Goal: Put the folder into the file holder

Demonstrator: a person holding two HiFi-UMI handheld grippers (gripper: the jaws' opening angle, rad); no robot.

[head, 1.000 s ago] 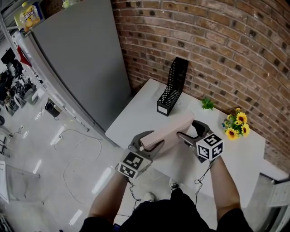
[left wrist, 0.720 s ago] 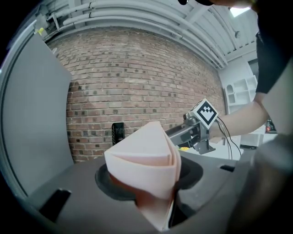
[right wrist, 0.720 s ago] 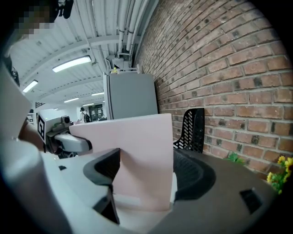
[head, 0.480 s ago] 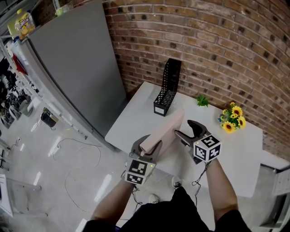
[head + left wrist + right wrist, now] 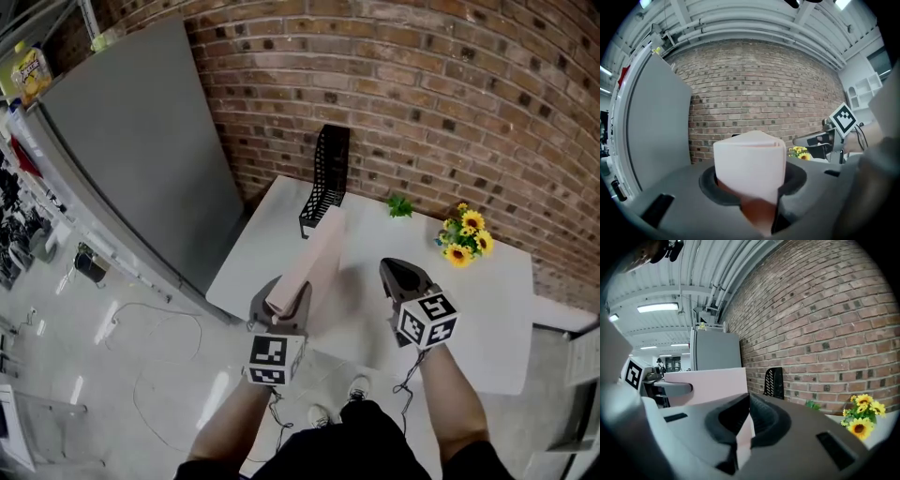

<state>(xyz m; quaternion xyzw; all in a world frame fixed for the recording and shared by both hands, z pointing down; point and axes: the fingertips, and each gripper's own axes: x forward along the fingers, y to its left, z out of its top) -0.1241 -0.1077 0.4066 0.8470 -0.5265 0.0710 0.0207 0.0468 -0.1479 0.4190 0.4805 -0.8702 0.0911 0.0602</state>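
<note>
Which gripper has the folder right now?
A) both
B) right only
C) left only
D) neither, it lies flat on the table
C: the folder sits between the left gripper's closing jaws, which press on it, while the right gripper is shut, empty and apart from it.

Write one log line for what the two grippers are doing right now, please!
left gripper: jaws closing on pink folder | right gripper: jaws shut, empty, apart from folder | file holder: folder not in yet
</note>
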